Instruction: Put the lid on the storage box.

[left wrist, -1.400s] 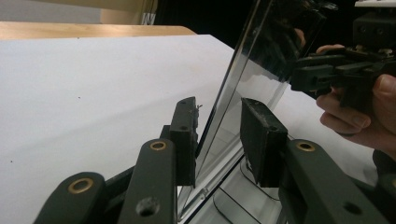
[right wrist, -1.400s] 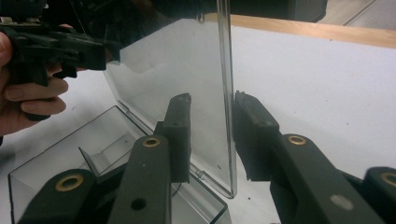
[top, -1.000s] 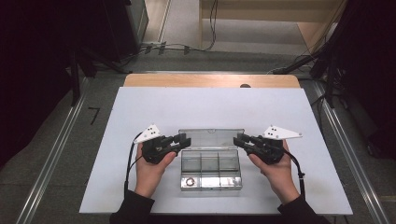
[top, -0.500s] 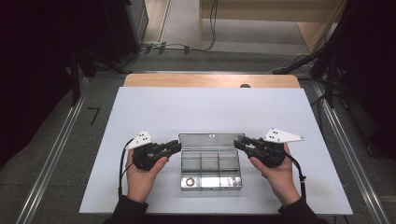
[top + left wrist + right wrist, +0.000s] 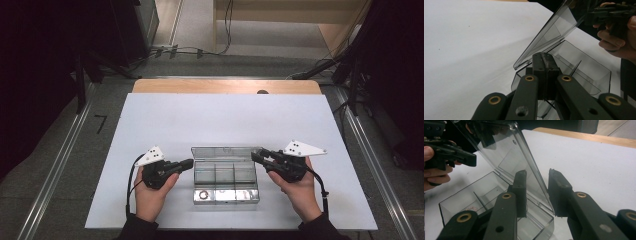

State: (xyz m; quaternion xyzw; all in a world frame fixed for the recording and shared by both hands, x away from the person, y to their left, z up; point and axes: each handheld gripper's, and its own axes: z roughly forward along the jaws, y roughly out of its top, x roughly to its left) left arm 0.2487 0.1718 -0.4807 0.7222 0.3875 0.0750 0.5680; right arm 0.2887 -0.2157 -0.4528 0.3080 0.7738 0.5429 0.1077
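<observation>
White desk (image 5: 165, 120) carries the clear compartment box (image 5: 225, 176) near its front edge; my right claw (image 5: 257, 156) straddles its raised lid (image 5: 506, 157), apparently steadying it, left claw (image 5: 188, 163) clenched empty beside.

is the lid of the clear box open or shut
Open: the lid stands raised and tilted above the clear box, hinged along its far edge.

White tabletop (image 5: 225, 120) w/ wooden far edge (image 5: 225, 86); grey floor (image 5: 60, 165), cables (image 5: 180, 50), dark surroundings.
</observation>
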